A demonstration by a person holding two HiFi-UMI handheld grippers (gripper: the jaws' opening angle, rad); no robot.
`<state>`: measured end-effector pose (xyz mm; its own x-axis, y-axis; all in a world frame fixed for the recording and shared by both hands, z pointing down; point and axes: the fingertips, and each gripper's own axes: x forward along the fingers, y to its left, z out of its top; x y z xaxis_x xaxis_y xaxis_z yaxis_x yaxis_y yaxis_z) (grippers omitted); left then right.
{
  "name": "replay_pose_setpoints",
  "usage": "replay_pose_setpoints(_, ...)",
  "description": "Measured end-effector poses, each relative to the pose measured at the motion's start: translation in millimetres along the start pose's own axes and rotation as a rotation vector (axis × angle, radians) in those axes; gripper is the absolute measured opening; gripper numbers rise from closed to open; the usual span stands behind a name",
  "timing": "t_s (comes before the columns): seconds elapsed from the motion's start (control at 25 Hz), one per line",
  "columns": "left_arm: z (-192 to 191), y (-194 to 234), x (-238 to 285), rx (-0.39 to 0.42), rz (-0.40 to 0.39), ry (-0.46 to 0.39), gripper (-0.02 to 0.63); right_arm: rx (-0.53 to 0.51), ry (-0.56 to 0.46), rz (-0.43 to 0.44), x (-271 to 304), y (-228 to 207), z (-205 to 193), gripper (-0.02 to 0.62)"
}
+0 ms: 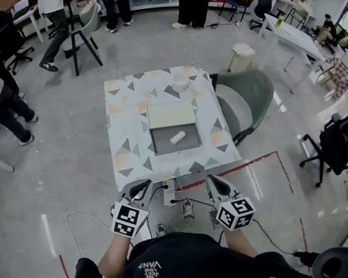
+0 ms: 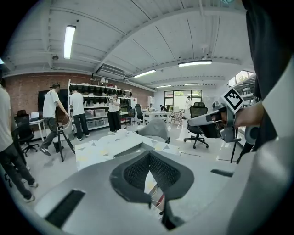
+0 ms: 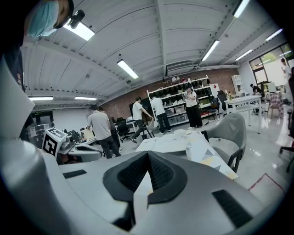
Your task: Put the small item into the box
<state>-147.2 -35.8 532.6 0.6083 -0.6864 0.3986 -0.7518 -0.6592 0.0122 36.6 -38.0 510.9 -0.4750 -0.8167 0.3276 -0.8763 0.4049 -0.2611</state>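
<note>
Head view showed the left gripper (image 1: 139, 187) and the right gripper (image 1: 216, 180) held close to the operator's body, both well short of the table (image 1: 124, 110). The left gripper view and the right gripper view each showed the jaw pads pressed together at the tips with nothing between them, so neither tool carried anything. The small item (image 1: 178, 138), a white roll-shaped piece, lay on the grey floor of the box (image 1: 159, 145), toward its right side. A cream flap (image 1: 171, 113), judged to be the lid, lay flat against the box's far edge. On this evidence the placement appeared complete, and the remaining hazards were disturbances. A rounded item could roll if the table or box were knocked. A gripper brought back over the box with its jaws closed could push the item against a wall or tip it out. The white cup (image 1: 180, 81) beyond the flap could be upset by an over-reach. Cables (image 1: 81, 213) trailed on the floor by the operator's feet, where a step could snag them and jerk a gripper off line.
</note>
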Motion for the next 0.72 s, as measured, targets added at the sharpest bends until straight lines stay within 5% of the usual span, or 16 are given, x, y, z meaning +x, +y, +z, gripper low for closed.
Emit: replay_pose_setpoints(0.72,-26.3,-9.5,-63.6,0.011,0.012,0.01,0.008,0.022,0.017,-0.005,-22.1,49.1,-29.0,0.0)
